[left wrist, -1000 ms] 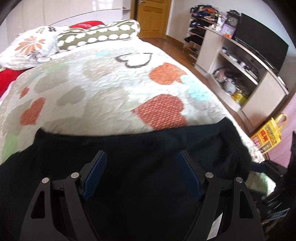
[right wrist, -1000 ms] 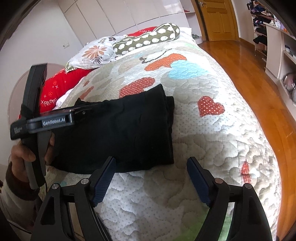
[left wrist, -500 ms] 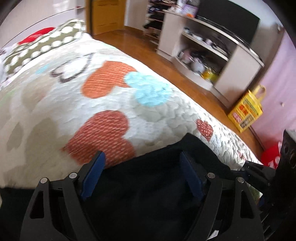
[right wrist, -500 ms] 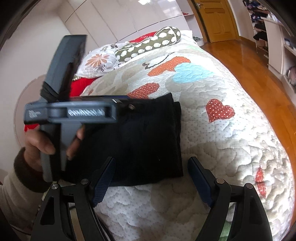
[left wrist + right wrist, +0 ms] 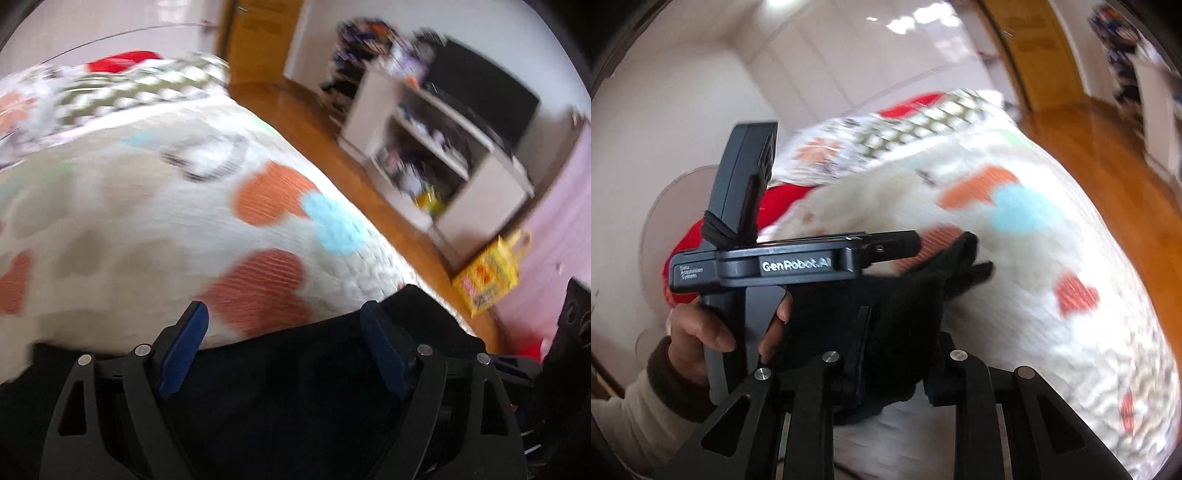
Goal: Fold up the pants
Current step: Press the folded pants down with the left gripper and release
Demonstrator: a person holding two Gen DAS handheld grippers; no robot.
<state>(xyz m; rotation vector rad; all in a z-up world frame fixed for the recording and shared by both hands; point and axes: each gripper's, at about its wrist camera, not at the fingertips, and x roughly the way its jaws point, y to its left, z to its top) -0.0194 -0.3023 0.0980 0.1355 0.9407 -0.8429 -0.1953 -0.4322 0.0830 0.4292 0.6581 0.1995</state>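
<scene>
My right gripper point(image 5: 886, 369) has just been closing and now pinches the black pants point(image 5: 886, 314), bunched on the heart quilt point(image 5: 1052, 240); left gripper point(image 5: 284, 332) spread above them, apparently untouching through blur.

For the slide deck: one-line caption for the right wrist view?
Right gripper pinches black pants on heart-print quilt.

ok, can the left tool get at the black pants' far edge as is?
Probably yes. The left tool is open, and the black pants lie just below it on the quilt, their far edge between its fingers with nothing covering it.
</scene>
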